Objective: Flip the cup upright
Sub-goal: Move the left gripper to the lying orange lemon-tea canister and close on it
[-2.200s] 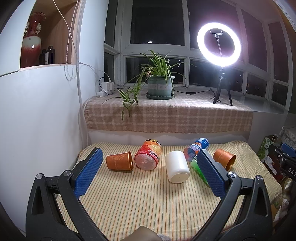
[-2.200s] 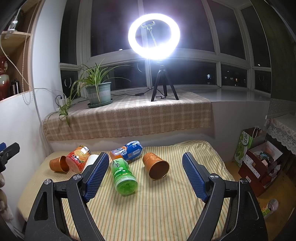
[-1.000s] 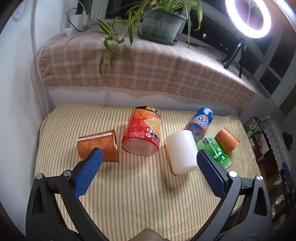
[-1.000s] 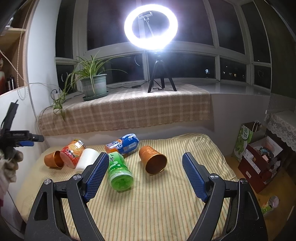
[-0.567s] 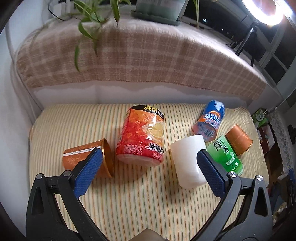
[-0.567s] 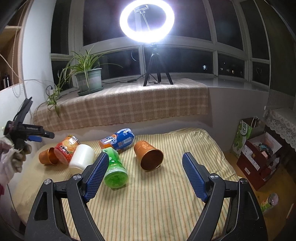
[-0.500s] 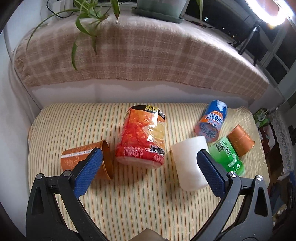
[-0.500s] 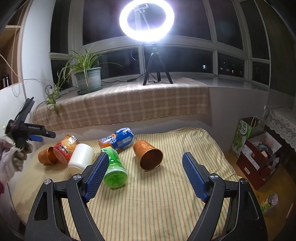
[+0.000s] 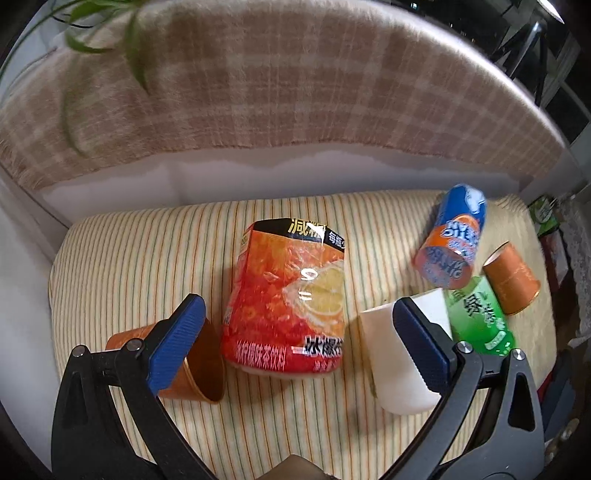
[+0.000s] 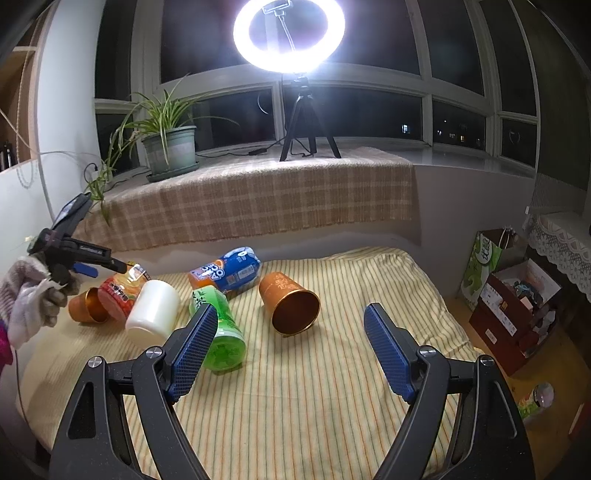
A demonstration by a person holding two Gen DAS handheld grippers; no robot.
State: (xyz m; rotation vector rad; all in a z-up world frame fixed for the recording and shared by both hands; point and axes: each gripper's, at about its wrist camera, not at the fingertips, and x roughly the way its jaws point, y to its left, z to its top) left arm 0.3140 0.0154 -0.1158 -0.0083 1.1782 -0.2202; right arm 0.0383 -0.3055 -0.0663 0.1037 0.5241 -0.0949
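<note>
Several cups lie on their sides on the striped cloth (image 9: 147,266). An orange cup (image 9: 201,363) lies at the left, partly behind my left finger. A red-orange drink cup (image 9: 288,302) lies between the jaws of my open, empty left gripper (image 9: 295,339), which hovers above it. A white cup (image 9: 391,358) lies partly behind the right finger. In the right wrist view a second orange cup (image 10: 290,302) lies ahead of my open, empty right gripper (image 10: 291,345). The left gripper (image 10: 74,254) shows there in a gloved hand.
A blue bottle (image 9: 452,236) and a green bottle (image 9: 476,314) lie among the cups. A checked ledge (image 10: 258,192) behind holds a potted plant (image 10: 166,147) and a ring light (image 10: 288,33). Boxes (image 10: 517,295) stand on the floor at the right.
My left gripper has tilted down and moved closer over the red-orange cup. My right gripper has barely shifted. No cup has moved.
</note>
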